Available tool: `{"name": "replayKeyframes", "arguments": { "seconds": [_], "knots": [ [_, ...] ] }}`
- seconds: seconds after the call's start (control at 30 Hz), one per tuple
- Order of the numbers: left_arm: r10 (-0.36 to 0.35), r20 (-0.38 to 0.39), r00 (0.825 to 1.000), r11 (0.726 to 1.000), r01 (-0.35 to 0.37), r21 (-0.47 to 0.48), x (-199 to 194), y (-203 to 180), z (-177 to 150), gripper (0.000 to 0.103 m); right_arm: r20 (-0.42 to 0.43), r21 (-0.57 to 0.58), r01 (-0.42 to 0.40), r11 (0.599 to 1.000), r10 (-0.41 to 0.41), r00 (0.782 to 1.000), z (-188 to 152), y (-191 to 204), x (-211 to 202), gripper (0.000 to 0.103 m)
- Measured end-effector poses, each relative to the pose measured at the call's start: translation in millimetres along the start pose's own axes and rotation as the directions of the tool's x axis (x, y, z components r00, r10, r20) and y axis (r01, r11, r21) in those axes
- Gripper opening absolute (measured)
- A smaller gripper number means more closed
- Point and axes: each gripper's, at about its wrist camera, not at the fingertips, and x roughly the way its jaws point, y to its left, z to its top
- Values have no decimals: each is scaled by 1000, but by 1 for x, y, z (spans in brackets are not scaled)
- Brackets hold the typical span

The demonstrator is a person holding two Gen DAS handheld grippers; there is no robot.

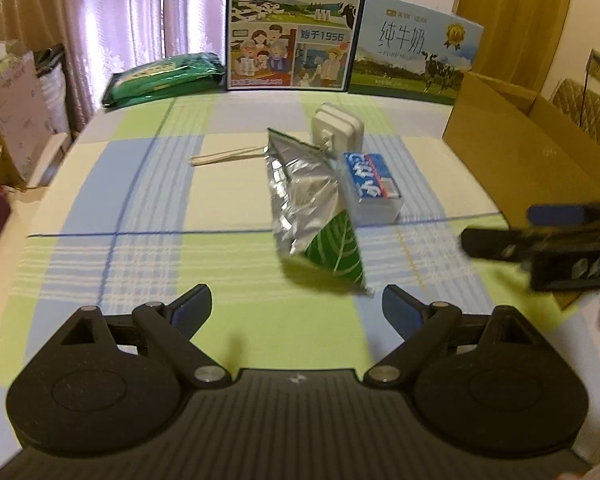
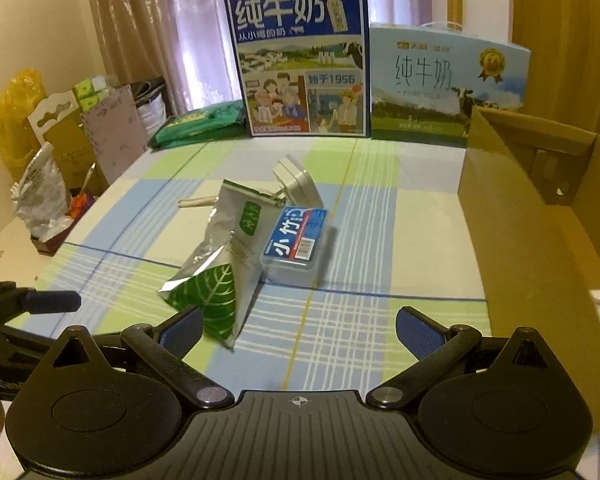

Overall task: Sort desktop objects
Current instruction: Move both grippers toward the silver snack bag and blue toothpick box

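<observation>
Both the left tool [image 1: 296, 304] and the right tool [image 2: 300, 326] are held wide apart and empty above the tabletop [image 2: 400, 216], near the foil pouch [image 2: 220, 256].

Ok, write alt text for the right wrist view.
The open right gripper faces a silver-and-green foil pouch on a checked tablecloth, beside a clear box with a blue label. A cardboard box stands right; two milk cartons stand behind.

A lived-in home room: pink curtains [image 2: 204, 40], checked tablecloth [image 2: 380, 208], milk cartons [image 2: 304, 64], stacked household clutter [image 2: 60, 128].
</observation>
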Motion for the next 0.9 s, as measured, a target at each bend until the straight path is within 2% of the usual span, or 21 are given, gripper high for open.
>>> {"name": "replayKeyframes", "arguments": {
  "seconds": [0.1, 0.27, 0.37, 0.5, 0.77, 0.9],
  "knots": [
    [-24, -1, 1000, 1000, 24, 6, 16, 0, 10, 89, -4, 43, -10, 999, 10, 1000, 5, -8, 16, 99],
    [-10, 4, 1000, 995, 10, 101, 40, -4, 23, 89, -3, 66, -25, 998, 26, 1000, 16, -19, 35, 88],
    [-30, -4, 1000, 994, 31, 109, 55, -3, 30, 89, -5, 95, -32, 995, 33, 999, 21, -26, 46, 84],
    [-49, -19, 999, 993, 51, 107, 69, -2, 34, 89, -21, 128, -57, 990, 60, 998, 29, -32, 61, 83],
    [-40, -34, 999, 992, 44, 117, 96, -1, 41, 87, -41, 57, -77, 995, 79, 996, 39, -18, 85, 82],
    [-40, -43, 998, 990, 46, 135, 105, -2, 43, 86, -67, 75, -79, 994, 84, 994, 43, -18, 98, 81]
  ]
}}
